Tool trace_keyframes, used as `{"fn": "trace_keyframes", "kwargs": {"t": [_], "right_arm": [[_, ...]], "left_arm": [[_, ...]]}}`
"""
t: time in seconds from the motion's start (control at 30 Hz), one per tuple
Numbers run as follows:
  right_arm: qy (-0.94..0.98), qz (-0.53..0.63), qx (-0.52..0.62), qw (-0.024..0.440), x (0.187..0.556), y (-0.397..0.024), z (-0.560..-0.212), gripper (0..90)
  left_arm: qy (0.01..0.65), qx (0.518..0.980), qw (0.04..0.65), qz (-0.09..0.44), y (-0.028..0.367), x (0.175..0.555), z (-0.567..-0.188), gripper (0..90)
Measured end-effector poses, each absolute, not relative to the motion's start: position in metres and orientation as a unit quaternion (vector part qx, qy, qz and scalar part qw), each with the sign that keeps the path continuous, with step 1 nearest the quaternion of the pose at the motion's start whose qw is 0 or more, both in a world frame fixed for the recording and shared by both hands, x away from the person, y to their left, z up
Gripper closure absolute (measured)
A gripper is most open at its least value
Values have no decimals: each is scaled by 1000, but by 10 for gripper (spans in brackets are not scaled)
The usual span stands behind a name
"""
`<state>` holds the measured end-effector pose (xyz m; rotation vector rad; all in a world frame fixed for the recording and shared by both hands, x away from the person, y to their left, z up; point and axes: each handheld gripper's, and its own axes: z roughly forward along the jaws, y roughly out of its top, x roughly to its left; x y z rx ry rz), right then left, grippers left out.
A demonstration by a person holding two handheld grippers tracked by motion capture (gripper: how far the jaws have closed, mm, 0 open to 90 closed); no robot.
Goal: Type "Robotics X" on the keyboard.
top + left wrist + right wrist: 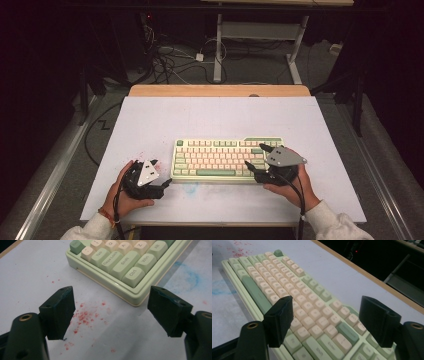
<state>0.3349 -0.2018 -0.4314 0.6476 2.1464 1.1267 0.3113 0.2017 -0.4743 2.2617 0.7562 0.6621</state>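
High view: we hold the right gripper (pixel 256 161) over the right end of the pastel green-and-cream plastic keyboard (pixel 220 159) lying mid-bench, jaws wide and empty, and the left gripper (pixel 159 176) near its left corner, equally wide.

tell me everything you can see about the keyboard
The pale green plastic keyboard lies flat near the front edge of the white table top, long side facing the person. Its keycaps are cream-pink in the middle and light green at the sides, with a darker green space bar and corner key. Legends such as Tab, Caps Lock, Shift and Ctrl are readable. The open right tool hangs over its right end; whether it touches is unclear.
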Motion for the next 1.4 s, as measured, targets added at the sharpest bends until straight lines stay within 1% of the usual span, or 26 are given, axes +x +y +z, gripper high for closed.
{"fn": "trace_keyframes", "kwargs": {"t": [0.1, 0.17, 0.3, 0.53, 0.63, 0.73, 0.83, 0.93, 1.0, 1.23, 1.3, 1.4], "right_arm": [[808, 427, 262, 312, 327, -212, -436, 243], [809, 426, 262, 308, 321, -217, -440, 228], [814, 417, 263, 307, 310, -225, -448, 207], [813, 410, 273, 311, 303, -234, -455, 201], [812, 405, 277, 315, 302, -236, -457, 200], [816, 395, 274, 321, 303, -235, -459, 202], [817, 393, 274, 321, 304, -234, -460, 202], [819, 381, 275, 330, 306, -233, -462, 204], [820, 377, 275, 333, 307, -234, -463, 207], [819, 377, 278, 333, 308, -235, -464, 207], [813, 376, 284, 341, 309, -236, -464, 212], [810, 379, 292, 340, 311, -239, -463, 213]], "left_arm": [[290, 864, 329, 248, 197, 315, -473, 221], [297, 865, 321, 246, 193, 318, -473, 248], [292, 865, 332, 236, 190, 321, -470, 291], [284, 870, 339, 217, 181, 326, -464, 420], [270, 876, 334, 220, 175, 328, -458, 579], [259, 879, 338, 212, 171, 330, -450, 698], [240, 890, 327, 207, 161, 335, -445, 789], [231, 898, 320, 195, 152, 343, -443, 845], [231, 899, 323, 186, 148, 349, -440, 871], [220, 903, 326, 173, 126, 366, -433, 874], [217, 905, 323, 171, 120, 370, -433, 874], [212, 909, 318, 167, 110, 376, -435, 874]]}}
